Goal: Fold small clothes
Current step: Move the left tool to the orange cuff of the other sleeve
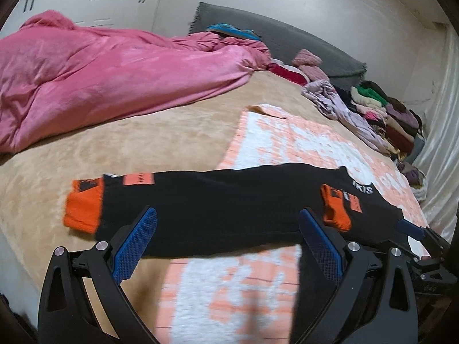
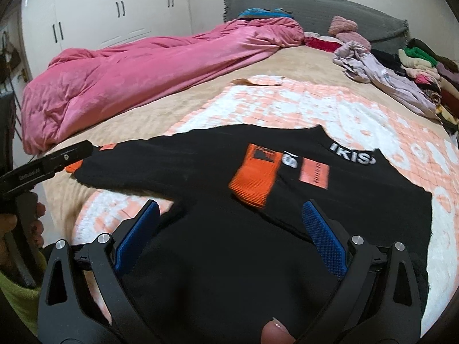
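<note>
Both our jaws stand wide, holding nothing: left gripper (image 1: pixel 228 226) and right gripper (image 2: pixel 231 218) hover over the black sweater (image 2: pixel 229 243), low-centre on the checked blanket (image 2: pixel 287 106). One orange cuff (image 2: pixel 255 179) seems folded in; next, probably the far sleeve (image 1: pixel 83 209). The near hem is cut off.

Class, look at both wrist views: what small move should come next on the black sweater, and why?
Probably fold in the outstretched sleeve. On the black sweater, one orange cuff already lies on the chest, the other sleeve still sticks out sideways. Both the left hand-held gripper and right hand-held gripper are open, holding nothing.
</note>
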`<state>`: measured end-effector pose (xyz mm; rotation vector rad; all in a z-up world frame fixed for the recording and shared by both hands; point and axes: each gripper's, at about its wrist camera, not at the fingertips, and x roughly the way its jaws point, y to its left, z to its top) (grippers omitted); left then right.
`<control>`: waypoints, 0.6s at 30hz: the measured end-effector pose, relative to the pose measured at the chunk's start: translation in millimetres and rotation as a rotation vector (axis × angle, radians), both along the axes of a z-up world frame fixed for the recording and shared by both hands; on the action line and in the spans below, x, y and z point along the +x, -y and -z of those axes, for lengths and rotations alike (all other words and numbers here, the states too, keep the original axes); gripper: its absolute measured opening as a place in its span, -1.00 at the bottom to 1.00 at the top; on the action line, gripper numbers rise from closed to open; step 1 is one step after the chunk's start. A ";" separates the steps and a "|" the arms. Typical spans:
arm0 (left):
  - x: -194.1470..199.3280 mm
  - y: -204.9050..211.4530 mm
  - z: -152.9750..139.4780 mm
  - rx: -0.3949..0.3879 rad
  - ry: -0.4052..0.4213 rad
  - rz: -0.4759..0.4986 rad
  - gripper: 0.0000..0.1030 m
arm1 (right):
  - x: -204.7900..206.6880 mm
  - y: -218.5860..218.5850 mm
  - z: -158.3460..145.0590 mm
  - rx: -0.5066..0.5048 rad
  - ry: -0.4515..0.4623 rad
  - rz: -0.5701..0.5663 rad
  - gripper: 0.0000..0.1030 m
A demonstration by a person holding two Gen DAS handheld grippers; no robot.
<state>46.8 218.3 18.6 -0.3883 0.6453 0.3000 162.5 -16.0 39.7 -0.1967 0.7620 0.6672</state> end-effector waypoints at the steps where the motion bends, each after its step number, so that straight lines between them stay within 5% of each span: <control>1: -3.0 -6.9 2.1 -0.003 -0.002 -0.020 0.91 | -0.5 -6.6 -0.9 -0.004 0.004 -0.009 0.82; 18: -56.5 -116.6 31.1 -0.146 0.004 -0.278 0.91 | -13.5 -106.0 3.3 -0.049 -0.002 -0.176 0.82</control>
